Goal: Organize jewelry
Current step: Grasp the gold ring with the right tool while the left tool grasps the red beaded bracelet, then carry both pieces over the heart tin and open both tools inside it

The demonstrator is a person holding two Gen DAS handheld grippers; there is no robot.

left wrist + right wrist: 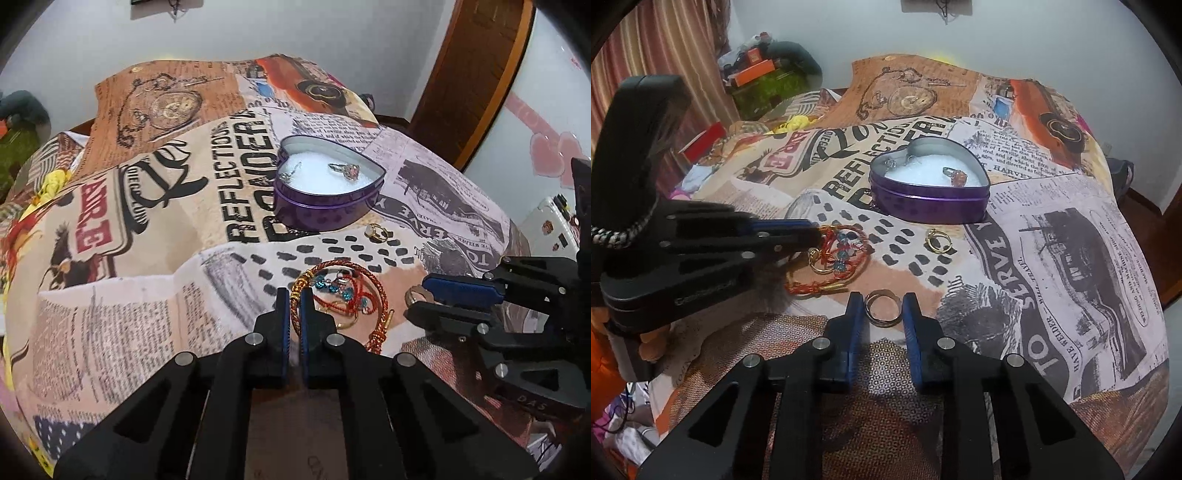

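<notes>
A purple heart-shaped tin (325,210) (929,206) stands open on the printed cloth, with a pink-stone ring (347,170) (956,175) and a silver piece (290,173) on its white lining. A gold ring (378,232) (938,240) lies in front of it. My left gripper (294,295) is shut on the rim of a red-gold twisted bangle (376,288) (827,286), among tangled blue-stone jewelry (341,290). My right gripper (882,301) is open, its fingers either side of a metal band ring (882,306), also in the left wrist view (417,297).
The cloth covers a raised, uneven surface that drops away at the right (1137,258). A wooden door frame (480,74) stands behind. Clutter and boxes (757,74) and a curtain (665,44) are at the far left.
</notes>
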